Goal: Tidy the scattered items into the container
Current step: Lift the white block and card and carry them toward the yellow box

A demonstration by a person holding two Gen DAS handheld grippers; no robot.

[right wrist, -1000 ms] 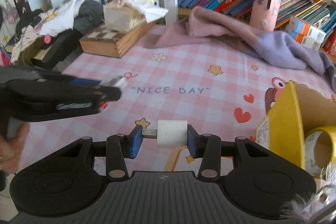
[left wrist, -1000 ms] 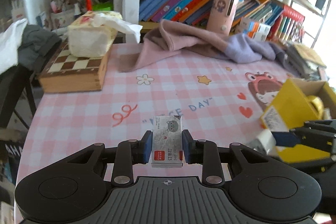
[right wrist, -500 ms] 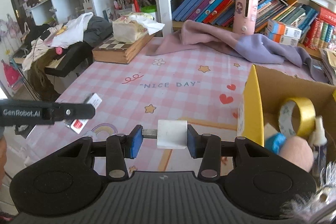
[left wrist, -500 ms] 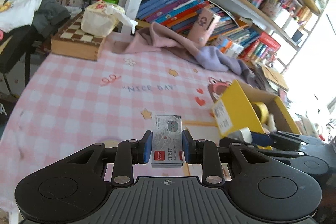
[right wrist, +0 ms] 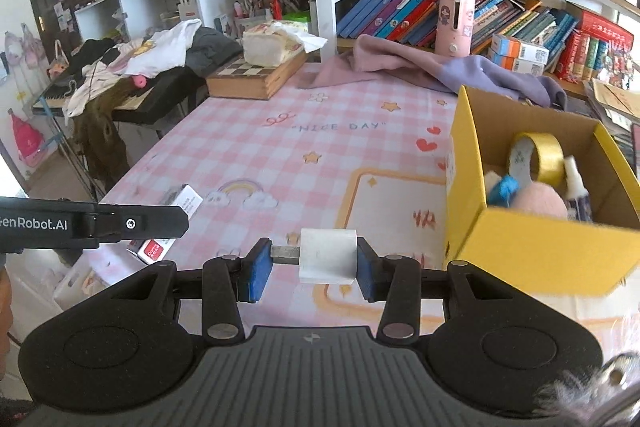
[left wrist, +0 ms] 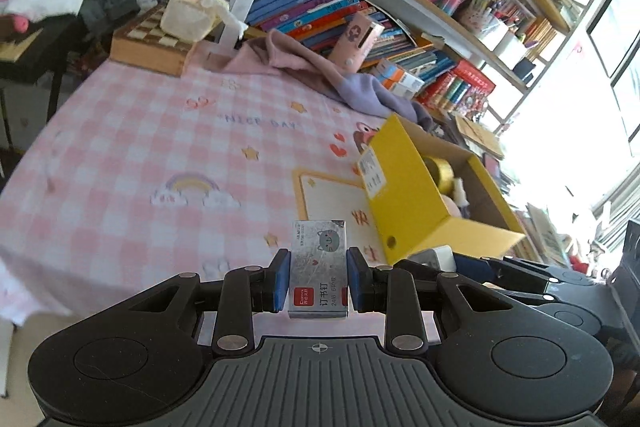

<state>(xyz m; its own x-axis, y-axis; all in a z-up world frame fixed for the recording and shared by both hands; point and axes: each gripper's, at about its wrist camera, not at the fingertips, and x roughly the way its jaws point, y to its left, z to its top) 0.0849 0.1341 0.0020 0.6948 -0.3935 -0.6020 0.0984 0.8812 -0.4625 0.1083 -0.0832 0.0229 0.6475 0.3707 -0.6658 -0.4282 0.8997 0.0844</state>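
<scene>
A: Staples box (left wrist: 319, 269) clamped between the blue pads of the left claw (left wrist: 319, 277), lifted clear of the pink checked surface (left wrist: 132, 155). A second ago that claw sat low with the yellow cardboard box (left wrist: 404, 195) squeezed to the right edge of its view; now the box sits right of centre, open top showing.

B: And the right claw (right wrist: 308, 265)? Same story?

A: Closed on a white cylinder with a short metal stub (right wrist: 327, 255), what it is I can't tell. Its view has climbed too: the yellow cardboard box (right wrist: 532, 235) was cropped at the right edge a second back, now the inside shows, with gold tape roll (right wrist: 538, 157), a pink fluffy ball (right wrist: 540, 201), something blue (right wrist: 502, 189) and a small bottle (right wrist: 576, 189).

B: So both hands are loaded and raised.

A: Yes, and both have swung toward the container. In the right view, the left claw's black arm crosses the lower left with the staples box poking out behind it.

B: What's left?

A: By my reading, carry over the rim and release. The checked surface shows nothing else loose, so these look like the last two.
</scene>
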